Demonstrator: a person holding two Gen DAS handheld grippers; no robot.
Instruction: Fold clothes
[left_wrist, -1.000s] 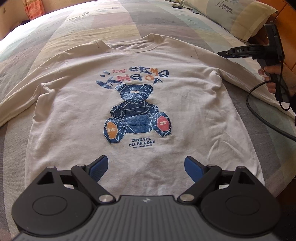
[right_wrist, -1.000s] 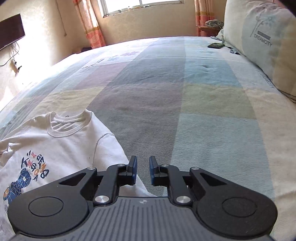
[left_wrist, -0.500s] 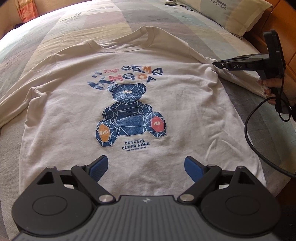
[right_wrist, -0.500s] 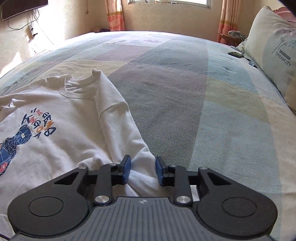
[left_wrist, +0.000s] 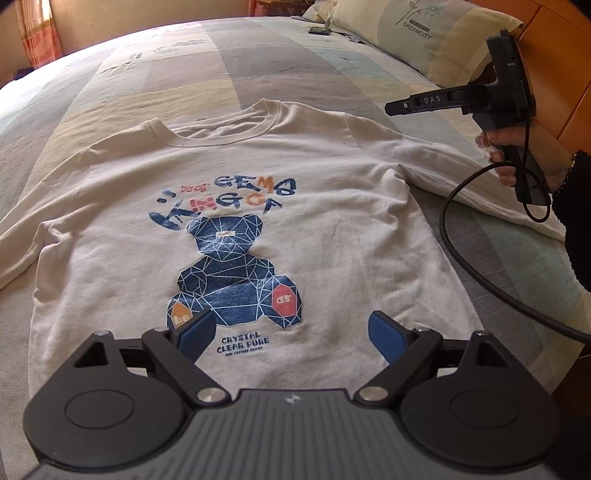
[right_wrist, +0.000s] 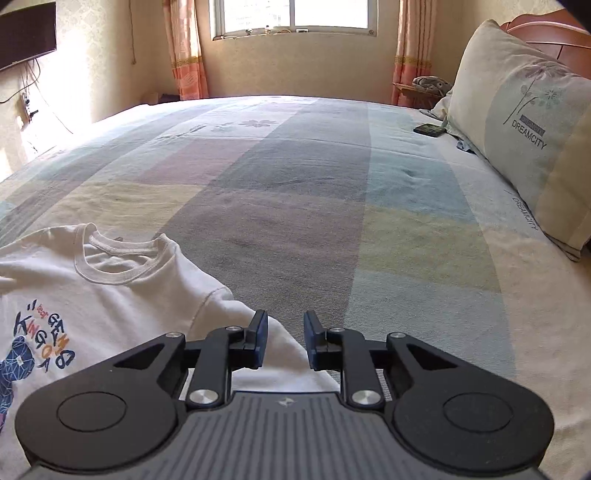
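Note:
A white sweatshirt with a blue bear print lies face up and spread flat on the bed, neck away from me. My left gripper hovers over its lower front near the hem, open wide, with nothing between the blue pads. A hand holds my right gripper in the air above the right sleeve. In the right wrist view the right gripper has its jaws opening with a narrow gap. The sleeve lies below them, not pinched.
A striped bedspread covers the bed. A large pillow leans at the right by the wooden headboard, with a dark phone beside it. A black cable hangs from the right gripper across the sweatshirt's right side.
The right gripper dipped to the sleeve by the shoulder, then rose clear of it, and its jaws stand a little wider. The left gripper stays open; its view shifted slightly.

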